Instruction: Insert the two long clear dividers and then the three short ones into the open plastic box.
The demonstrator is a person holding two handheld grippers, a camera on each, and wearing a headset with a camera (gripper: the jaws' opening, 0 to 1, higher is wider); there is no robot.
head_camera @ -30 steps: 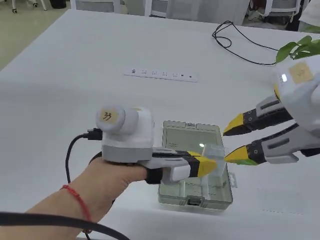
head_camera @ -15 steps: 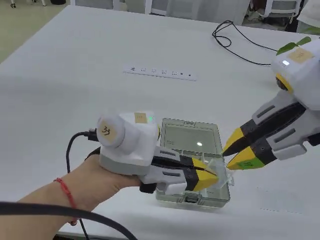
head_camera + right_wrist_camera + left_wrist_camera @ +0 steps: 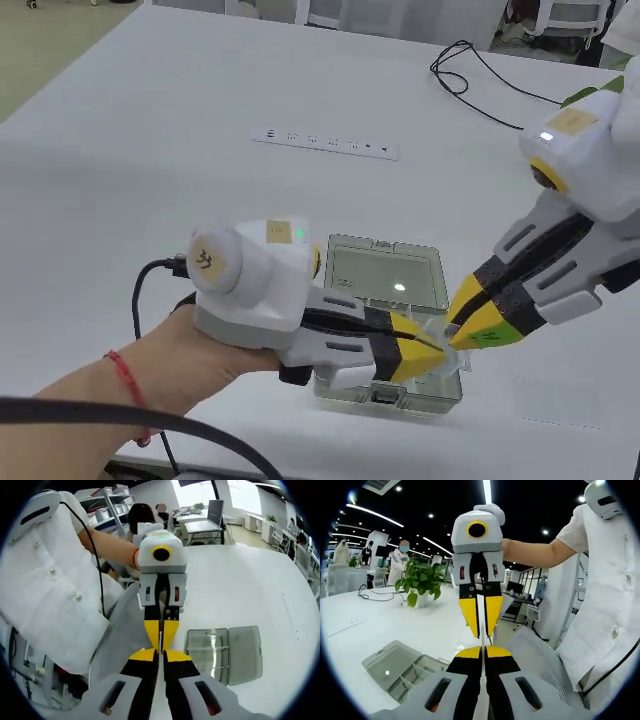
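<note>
Two grippers are meeting tip to tip just above the front right corner of the open box [image 3: 345, 388]. The box is sitting on the white table [image 3: 150, 150] with its lid [image 3: 385, 275] lying flat behind it.

You are gripping the left gripper [image 3: 428, 349] in your left hand [image 3: 200, 355] and pointing it to your right. The right gripper [image 3: 457, 336] is reaching in from the right and slanting down towards it. Between them you are holding one clear divider [image 3: 440, 326]. The left jaws are pressing together on one end of it, and the right jaws are pinching together on the other.

That two-ended hold is likely steadying the thin piece and letting you line it up with the slots before lowering it.

In both gripper views the divider is showing as a thin line running straight between the facing jaws. It is standing on edge, with its flat faces against the jaws. Its long axis seems to be running from one set of tips to the other, roughly along the box's front wall, though the clear plastic is hard to trace.

Inside the box some dividers are already standing, splitting it into compartments. This piece is hovering over them, not yet seated.
</note>
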